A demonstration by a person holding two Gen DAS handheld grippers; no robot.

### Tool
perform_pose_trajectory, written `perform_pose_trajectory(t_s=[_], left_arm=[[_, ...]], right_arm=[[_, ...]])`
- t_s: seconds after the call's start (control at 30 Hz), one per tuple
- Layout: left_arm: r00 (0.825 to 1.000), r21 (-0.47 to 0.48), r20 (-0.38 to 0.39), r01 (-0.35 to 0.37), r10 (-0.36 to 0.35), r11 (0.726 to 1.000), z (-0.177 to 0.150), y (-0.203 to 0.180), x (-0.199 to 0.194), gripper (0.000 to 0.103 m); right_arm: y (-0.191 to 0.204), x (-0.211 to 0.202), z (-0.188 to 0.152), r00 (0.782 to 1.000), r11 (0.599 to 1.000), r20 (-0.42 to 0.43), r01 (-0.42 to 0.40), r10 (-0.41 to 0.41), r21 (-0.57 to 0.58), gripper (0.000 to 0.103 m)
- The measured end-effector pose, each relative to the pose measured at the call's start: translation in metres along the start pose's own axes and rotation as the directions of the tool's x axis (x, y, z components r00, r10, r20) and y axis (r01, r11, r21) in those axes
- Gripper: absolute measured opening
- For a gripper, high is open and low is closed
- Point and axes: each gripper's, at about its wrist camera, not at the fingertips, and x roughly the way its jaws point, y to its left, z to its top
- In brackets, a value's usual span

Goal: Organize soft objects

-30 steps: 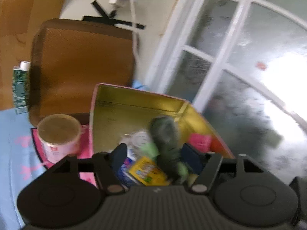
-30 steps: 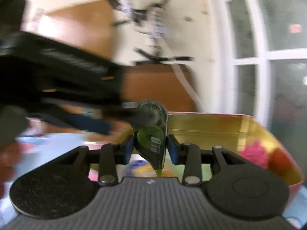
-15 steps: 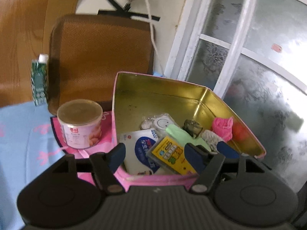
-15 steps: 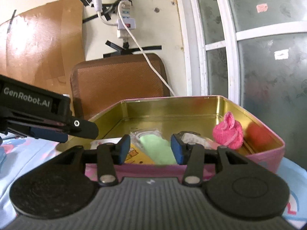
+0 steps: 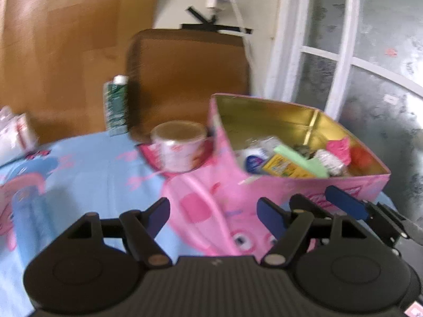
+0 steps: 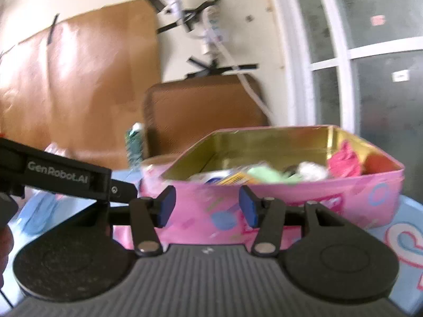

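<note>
- At the far left edge of the worktop [image 5: 79,174], covered in a blue cartoon-print cloth, lay a white packet [image 5: 15,134], blurred.
- A green carton [image 5: 116,105] stood upright at the worktop's back edge, just beside a brown chair back [image 5: 190,79].
- A round pink tub [image 5: 179,150] with a clear lid sat near the back edge, just left of the pink tin [image 5: 264,185].
- The left gripper [image 5: 214,214] hovered in front of the tin; its jaws stood apart with nothing between them, having just been opening.
- The pink tin, gold inside, stood open toward the worktop's right edge. It held the soft objects: a pale green piece [image 5: 301,158], a yellow packet [image 5: 280,167], a white-and-blue packet [image 5: 253,158] and a pink fluffy item [image 5: 339,148] at its right wall.
- In the right wrist view the right gripper [image 6: 207,206] faced the tin's [image 6: 330,206] front wall from just short of it; its jaws were apart and empty, having just been opening.
- The pink fluffy item [image 6: 343,161] rested against the right inner wall, a red shape [image 6: 378,163] beside it.
- White-framed frosted glass doors [image 6: 370,52] stood behind the worktop's right side.
</note>
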Motion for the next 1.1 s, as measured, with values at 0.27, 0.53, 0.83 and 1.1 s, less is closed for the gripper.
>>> perform_pose_trajectory(t_s=[0.27,0.53,0.83,1.1], left_arm=[[0.993,-0.057,0.002,-0.118,0.118,0.991,-0.033,0.041,-0.024,0.08],[0.982,-0.115,0.002,-0.189,0.191,0.975,-0.056,0.076,-0.041,0.084],[0.973,-0.159,0.004,-0.225,0.229,0.961,-0.07,0.103,-0.049,0.087],[0.957,-0.219,0.029,-0.275,0.288,0.936,-0.081,0.138,-0.064,0.088]], right_arm=[[0.037,0.011,-0.011,0.984,0.993,-0.142,-0.114,0.109,-0.027,0.056],[0.067,0.017,-0.018,0.97,0.983,-0.194,-0.166,0.149,-0.074,0.061],[0.078,0.027,-0.008,0.974,0.984,-0.173,-0.163,0.149,-0.071,0.062],[0.1,0.039,-0.015,0.959,0.97,-0.215,-0.211,0.182,-0.124,0.062]])
